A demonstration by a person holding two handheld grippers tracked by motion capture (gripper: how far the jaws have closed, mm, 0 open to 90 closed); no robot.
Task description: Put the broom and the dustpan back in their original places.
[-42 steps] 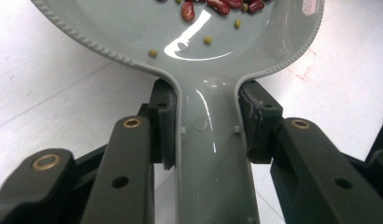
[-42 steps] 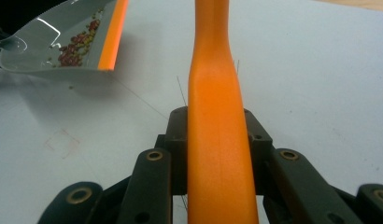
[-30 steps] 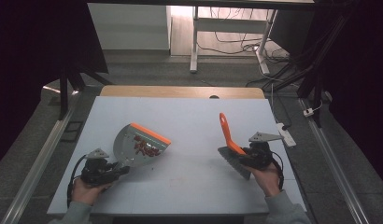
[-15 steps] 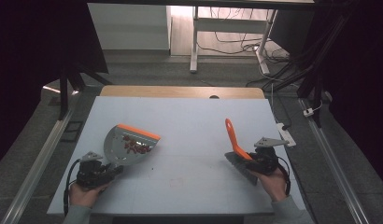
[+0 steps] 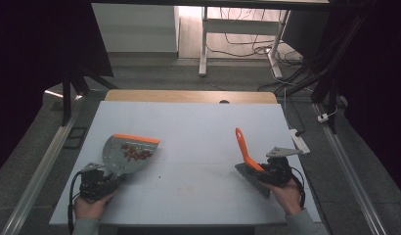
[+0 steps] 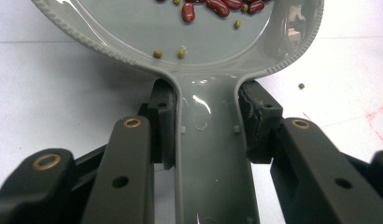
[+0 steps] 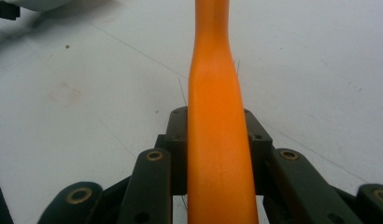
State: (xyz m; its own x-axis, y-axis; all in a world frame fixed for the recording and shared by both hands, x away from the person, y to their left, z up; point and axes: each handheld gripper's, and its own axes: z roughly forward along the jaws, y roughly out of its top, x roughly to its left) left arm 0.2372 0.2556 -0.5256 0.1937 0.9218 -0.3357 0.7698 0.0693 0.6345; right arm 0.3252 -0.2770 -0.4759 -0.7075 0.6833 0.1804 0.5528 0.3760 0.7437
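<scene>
Finding one: over the last second both tools have travelled back toward the person's edge of the table (image 5: 189, 117). The dustpan (image 5: 124, 154) has drawn toward the near left and now sits level, orange lip away from the person. The brush (image 5: 248, 157) has pulled to the near right, well apart from the dustpan, its orange handle angled up and away. Judgement: the sweeping pass looks finished and the load is secured in the pan; carrying it off to empty it would be the step remaining.

Grips: the left gripper (image 6: 206, 128) is clenched on the grey dustpan handle (image 6: 210, 177), one pad (image 6: 162, 123) pressed to each side of the neck. The right gripper (image 7: 216, 135) is clamped on the orange brush handle (image 7: 216, 140), jaws tight against both flanks.

Count, from the left gripper view and the high view:
- One dustpan, one brush, two grippers.
- Red beans (image 6: 217, 5) in the pan: a cluster whose number cannot be fixed, as the left gripper view cuts it off.
- Small green beans (image 6: 157, 54) in the pan: at least four.
- One stray green bean (image 6: 301, 86) on the table just right of the dustpan.
- Faint reddish smears (image 5: 189, 188) on the table between dustpan and brush.
</scene>
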